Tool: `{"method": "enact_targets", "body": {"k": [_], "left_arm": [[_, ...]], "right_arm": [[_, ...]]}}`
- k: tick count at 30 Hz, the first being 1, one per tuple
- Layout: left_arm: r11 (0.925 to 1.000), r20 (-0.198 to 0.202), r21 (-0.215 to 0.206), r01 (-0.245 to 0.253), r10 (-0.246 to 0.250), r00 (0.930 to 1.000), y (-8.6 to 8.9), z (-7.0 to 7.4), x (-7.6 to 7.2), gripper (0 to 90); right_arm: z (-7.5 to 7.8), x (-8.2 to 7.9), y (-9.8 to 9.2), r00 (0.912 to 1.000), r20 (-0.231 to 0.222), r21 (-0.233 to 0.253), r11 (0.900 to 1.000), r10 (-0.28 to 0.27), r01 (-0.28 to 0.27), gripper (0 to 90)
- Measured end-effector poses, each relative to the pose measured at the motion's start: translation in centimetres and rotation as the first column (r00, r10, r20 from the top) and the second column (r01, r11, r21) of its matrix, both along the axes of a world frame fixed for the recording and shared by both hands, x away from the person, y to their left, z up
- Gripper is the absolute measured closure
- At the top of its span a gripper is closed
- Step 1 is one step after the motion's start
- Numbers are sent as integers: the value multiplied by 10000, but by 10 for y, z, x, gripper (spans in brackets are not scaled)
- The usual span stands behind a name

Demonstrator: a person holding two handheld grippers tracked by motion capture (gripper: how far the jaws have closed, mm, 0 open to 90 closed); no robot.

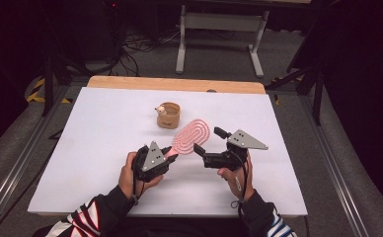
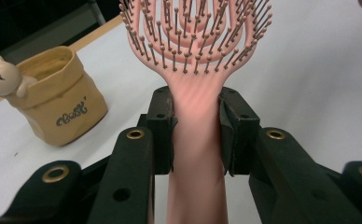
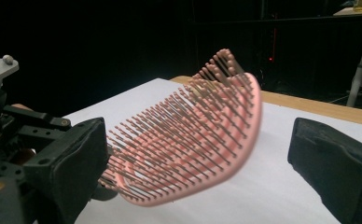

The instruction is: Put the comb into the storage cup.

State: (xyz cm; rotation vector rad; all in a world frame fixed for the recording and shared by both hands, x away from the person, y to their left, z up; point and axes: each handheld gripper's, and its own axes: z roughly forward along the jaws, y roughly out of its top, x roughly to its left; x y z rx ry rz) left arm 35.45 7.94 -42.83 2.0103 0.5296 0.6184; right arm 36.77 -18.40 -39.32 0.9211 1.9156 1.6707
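Observation:
A pink hairbrush [image 1: 192,135] with a vented oval head is held above the white table [image 1: 100,143], bristles up. My left gripper [image 1: 167,155] is shut on its handle; in the left gripper view the handle [image 2: 198,140] sits clamped between both pads, the head [image 2: 195,32] pointing away. My right gripper [image 1: 203,154] stands open just right of the brush head. In the right gripper view the bristled head [image 3: 193,144] lies between the two wide-apart jaws, touching neither. A tan cup [image 1: 168,115] with a small bear figure [image 2: 2,77] on its rim stands behind the brush.
The table's wooden far edge [image 1: 174,84] runs behind the cup. A metal frame [image 1: 219,29] stands on the floor beyond. Bare white table surface lies to the left and right of the hands.

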Motion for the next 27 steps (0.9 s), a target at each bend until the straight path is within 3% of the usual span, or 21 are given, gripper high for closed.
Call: {"method": "enact_targets", "body": {"k": [7, 11, 18, 19, 20, 22, 27], "left_arm": [[9984, 416, -560, 54, -31, 9991, -6, -2, -3, 697], [9983, 556, -556, 191, -160, 9983, -11, -5, -4, 697], [9977, 435, -662, 152, -123, 9990, -15, -8, -2, 697], [9978, 430, -651, 138, -110, 9990, -15, -9, -1, 697], [9975, 467, -693, 109, -77, 9989, -14, -9, 0, 698], [9980, 526, -624, 55, -22, 9986, -16, -9, -1, 698], [9984, 574, -561, -1, 33, 9983, -17, -11, 2, 698]], "right_arm": [[0, 5, 11, 9997, -197, 209, 9997, 151, -147, 51], [0, 9, 15, 9983, -445, 371, 9987, 370, -354, 74], [-1, 11, 18, 9968, -677, 898, 9953, 413, -352, 254], [-1, 11, 17, 9966, -720, 1181, 9925, 410, -323, 315], [0, 13, 14, 9950, -946, 1667, 9859, 311, -150, 440], [1, 13, 13, 9950, -967, 2064, 9785, 239, -34, 538], [4, 9, 15, 9967, -662, 2260, 9736, 478, -317, 609]]}}
